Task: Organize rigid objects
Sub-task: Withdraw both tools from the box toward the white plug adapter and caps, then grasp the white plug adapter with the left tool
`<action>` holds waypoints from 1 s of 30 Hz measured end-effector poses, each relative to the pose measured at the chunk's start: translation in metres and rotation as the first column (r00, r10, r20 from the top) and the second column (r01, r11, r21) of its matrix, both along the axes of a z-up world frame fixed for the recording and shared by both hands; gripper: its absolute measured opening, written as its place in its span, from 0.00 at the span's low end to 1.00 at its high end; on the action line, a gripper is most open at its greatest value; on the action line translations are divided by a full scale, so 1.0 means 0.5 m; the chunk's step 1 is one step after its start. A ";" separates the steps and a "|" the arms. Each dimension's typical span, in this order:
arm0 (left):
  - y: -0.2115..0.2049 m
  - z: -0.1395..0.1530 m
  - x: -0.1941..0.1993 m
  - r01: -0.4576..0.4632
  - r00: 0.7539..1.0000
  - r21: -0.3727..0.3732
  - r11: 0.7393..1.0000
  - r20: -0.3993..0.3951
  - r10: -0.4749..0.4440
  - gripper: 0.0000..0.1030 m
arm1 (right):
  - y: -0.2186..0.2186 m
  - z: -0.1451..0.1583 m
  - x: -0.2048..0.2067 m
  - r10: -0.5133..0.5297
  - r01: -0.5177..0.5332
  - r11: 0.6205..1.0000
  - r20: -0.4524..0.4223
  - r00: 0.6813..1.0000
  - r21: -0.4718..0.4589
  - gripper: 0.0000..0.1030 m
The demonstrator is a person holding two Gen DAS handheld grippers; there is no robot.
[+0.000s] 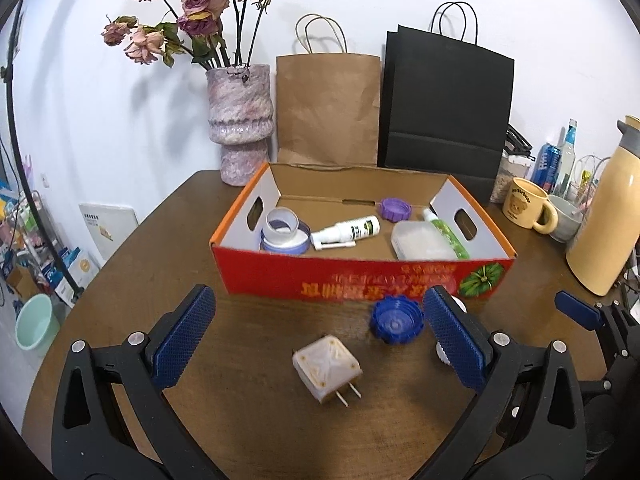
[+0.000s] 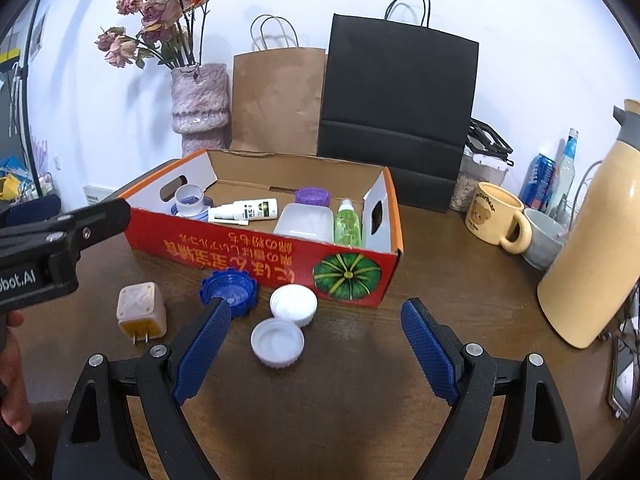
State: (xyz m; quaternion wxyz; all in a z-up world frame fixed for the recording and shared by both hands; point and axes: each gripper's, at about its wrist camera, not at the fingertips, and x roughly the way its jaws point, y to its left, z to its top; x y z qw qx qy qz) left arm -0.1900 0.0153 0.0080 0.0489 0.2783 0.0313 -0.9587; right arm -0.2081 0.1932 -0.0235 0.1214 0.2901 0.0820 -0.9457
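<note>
A red cardboard box (image 1: 360, 276) (image 2: 256, 252) stands on the brown table and holds tape rolls (image 1: 282, 232), a white spray bottle (image 1: 346, 232), a purple lid (image 1: 395, 209), a white container (image 1: 420, 240) and a green bottle (image 2: 347, 222). In front of it lie a beige plug adapter (image 1: 326, 368) (image 2: 141, 310), a blue lid (image 1: 396, 320) (image 2: 229, 286) and two white lids (image 2: 294, 304) (image 2: 278, 342). My left gripper (image 1: 316, 340) is open around the adapter. My right gripper (image 2: 316, 348) is open above the nearer white lid.
A vase of dried roses (image 1: 240, 124), a brown paper bag (image 1: 328, 108) and a black bag (image 1: 446, 108) stand behind the box. A yellow mug (image 2: 496, 220), a grey cup (image 2: 546, 238), a cream thermos (image 2: 592, 252) and bottles (image 2: 560, 172) crowd the right side.
</note>
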 end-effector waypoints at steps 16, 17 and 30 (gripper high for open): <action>0.015 -0.080 0.010 -0.029 0.991 -0.015 0.999 0.133 0.031 1.00 | 0.028 -0.030 0.016 -0.010 0.010 1.000 0.054 0.998 0.001 0.88; 0.014 -0.087 0.005 -0.032 0.988 -0.014 0.999 0.148 0.034 1.00 | 0.029 -0.032 0.013 -0.012 0.012 1.000 0.061 0.998 0.000 0.88; 0.029 -0.143 -0.051 -0.066 0.963 -0.004 0.998 0.262 0.065 1.00 | 0.033 -0.050 -0.004 -0.034 0.035 0.999 0.101 0.994 -0.001 0.89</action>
